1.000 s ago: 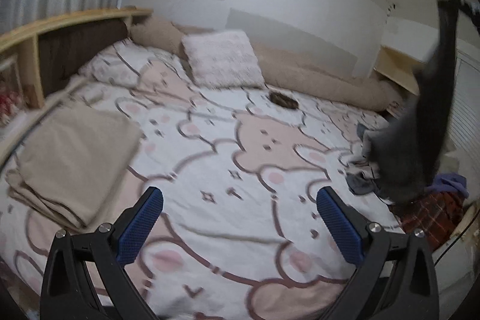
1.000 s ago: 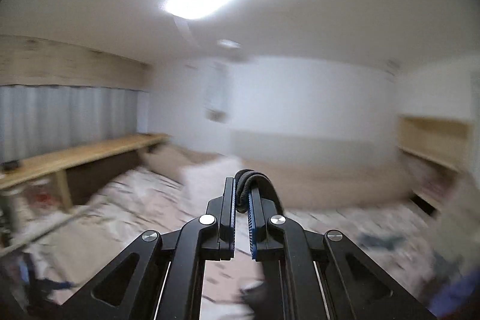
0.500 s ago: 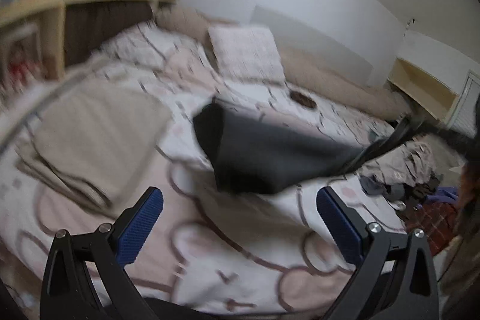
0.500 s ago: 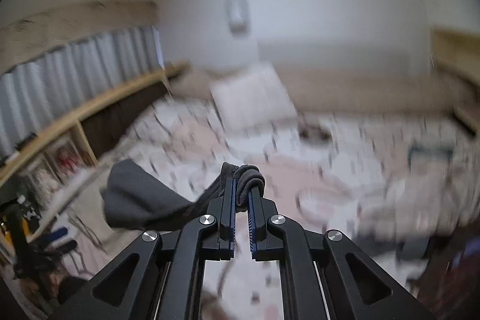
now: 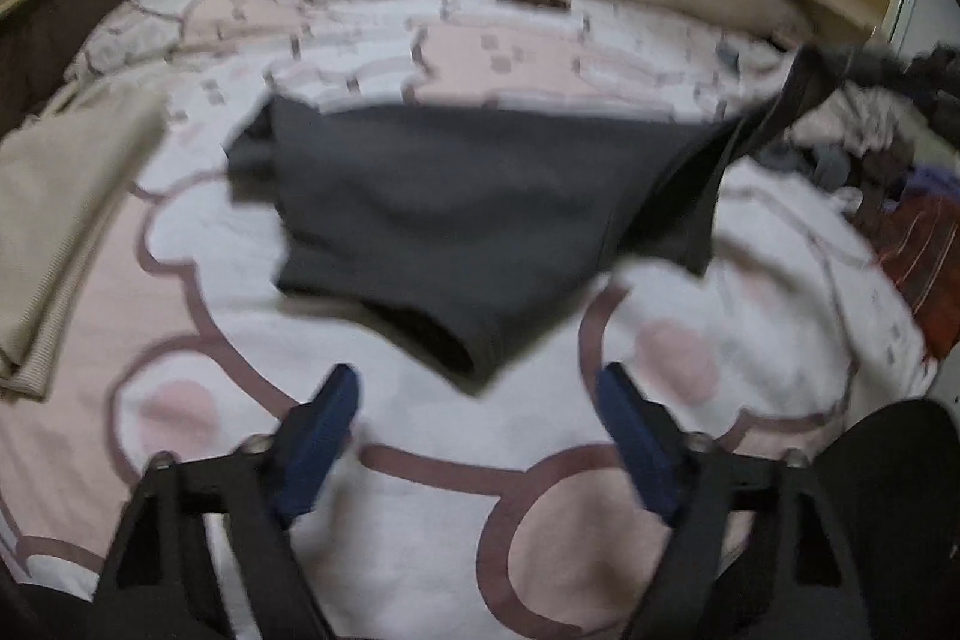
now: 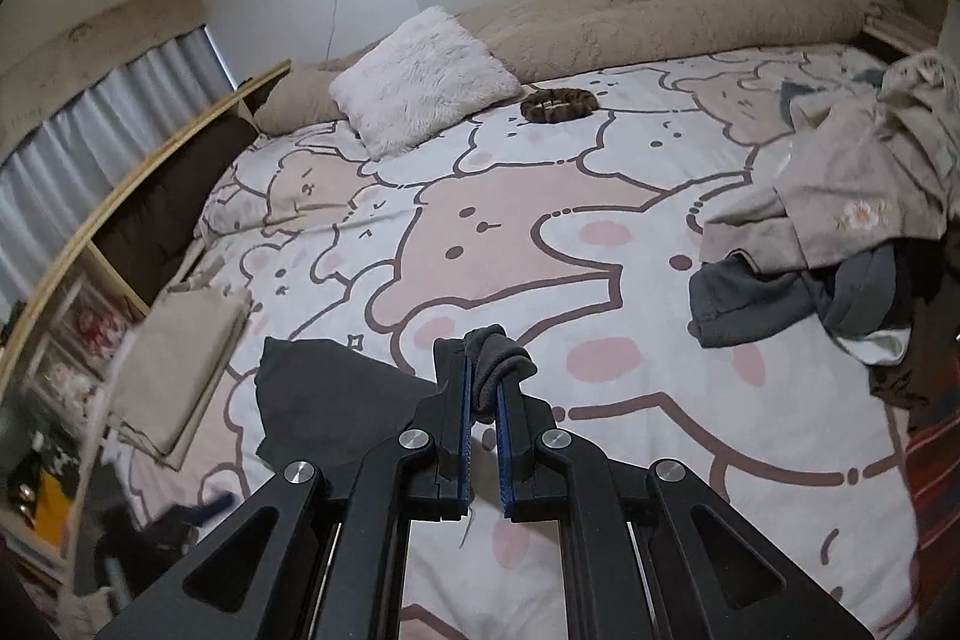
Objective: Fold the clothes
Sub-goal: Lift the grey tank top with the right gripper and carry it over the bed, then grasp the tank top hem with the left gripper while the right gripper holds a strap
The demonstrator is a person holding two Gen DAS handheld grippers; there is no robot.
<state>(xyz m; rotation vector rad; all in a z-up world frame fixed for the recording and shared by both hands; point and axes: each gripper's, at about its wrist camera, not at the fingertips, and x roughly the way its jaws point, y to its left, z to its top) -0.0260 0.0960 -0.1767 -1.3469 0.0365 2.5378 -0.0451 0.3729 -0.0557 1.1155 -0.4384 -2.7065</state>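
A dark grey garment (image 5: 456, 220) lies spread across the bear-print bedspread (image 5: 420, 460), one end rising to the upper right. My left gripper (image 5: 477, 424) is open just short of the garment's near edge, holding nothing. My right gripper (image 6: 483, 388) is shut on a bunched fold of the same dark grey garment (image 6: 336, 400), which trails down to the left onto the bedspread (image 6: 510, 220).
A folded beige cloth (image 5: 54, 220) (image 6: 180, 358) lies at the bed's left edge. A pile of unfolded clothes (image 6: 840, 250) (image 5: 870, 148) sits at the right. A white fluffy pillow (image 6: 420, 82) and a long beige bolster (image 6: 660, 16) line the far side. A wooden shelf (image 6: 120, 220) runs along the left.
The right gripper swung the dark garment down from high on the right; it now lies spread on the bed. The left gripper tilted down toward the garment's near edge, still open.
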